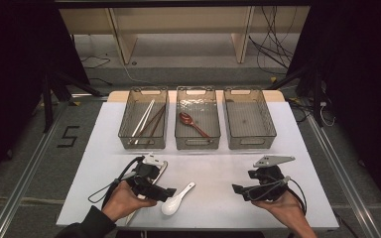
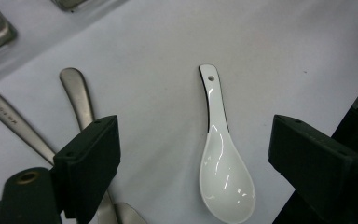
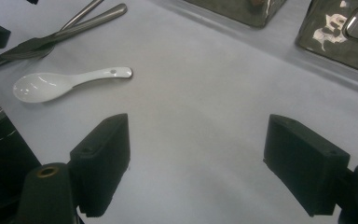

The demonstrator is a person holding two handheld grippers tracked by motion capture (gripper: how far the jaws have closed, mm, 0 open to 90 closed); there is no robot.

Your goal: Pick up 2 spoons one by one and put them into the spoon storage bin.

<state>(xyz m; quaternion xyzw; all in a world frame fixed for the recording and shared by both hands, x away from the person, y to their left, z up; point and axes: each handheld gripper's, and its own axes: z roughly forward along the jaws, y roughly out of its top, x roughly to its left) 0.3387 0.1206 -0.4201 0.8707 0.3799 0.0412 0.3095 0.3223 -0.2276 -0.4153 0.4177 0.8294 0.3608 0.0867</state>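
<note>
Left gripper (image 2: 193, 154), jaws wide apart, straddles the white spoon (image 2: 223, 163) untouched; right gripper (image 3: 196, 158) gapes over bare table (image 3: 205, 93).

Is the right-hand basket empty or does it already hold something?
Empty, as far as the high view shows. The right basket has a bare floor, while the middle basket holds a brown spoon and the left basket holds chopsticks.

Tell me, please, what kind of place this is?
Probably a recording lab, not a kitchen: a white table with three clear bins for sorting cutlery, dark surroundings, loose cables on the floor, and a taped number.
</note>
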